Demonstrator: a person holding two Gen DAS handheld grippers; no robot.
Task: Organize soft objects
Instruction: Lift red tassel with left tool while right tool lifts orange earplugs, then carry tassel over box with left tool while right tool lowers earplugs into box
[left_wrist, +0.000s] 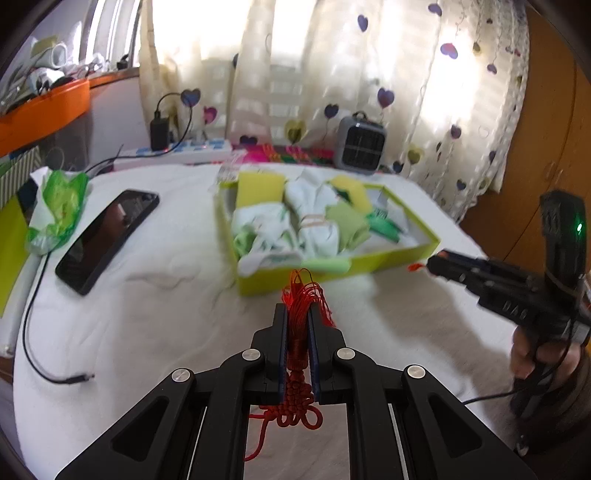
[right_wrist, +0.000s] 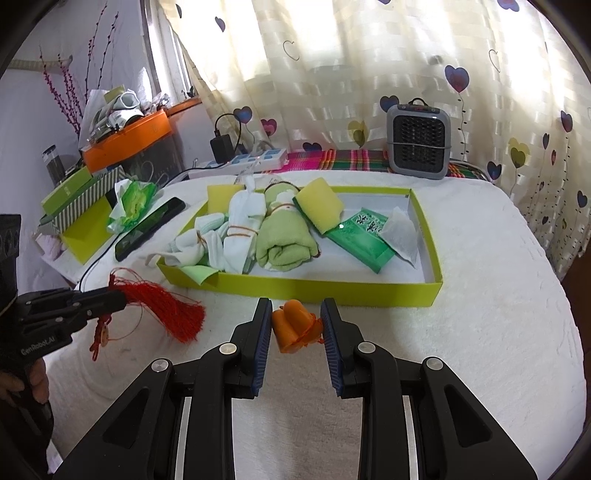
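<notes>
My left gripper is shut on a red tassel knot ornament, held above the white towel in front of a lime-green tray. In the right wrist view the tassel hangs from the left gripper. My right gripper has its fingers against an orange foam earplug pair, just in front of the tray. The tray holds white socks, a rolled green towel, yellow sponges, a green packet and a tea bag.
A black phone and a green tissue pack lie left of the tray. A cable trails over the towel. A grey heater, a power strip and curtains stand behind. An orange shelf is at left.
</notes>
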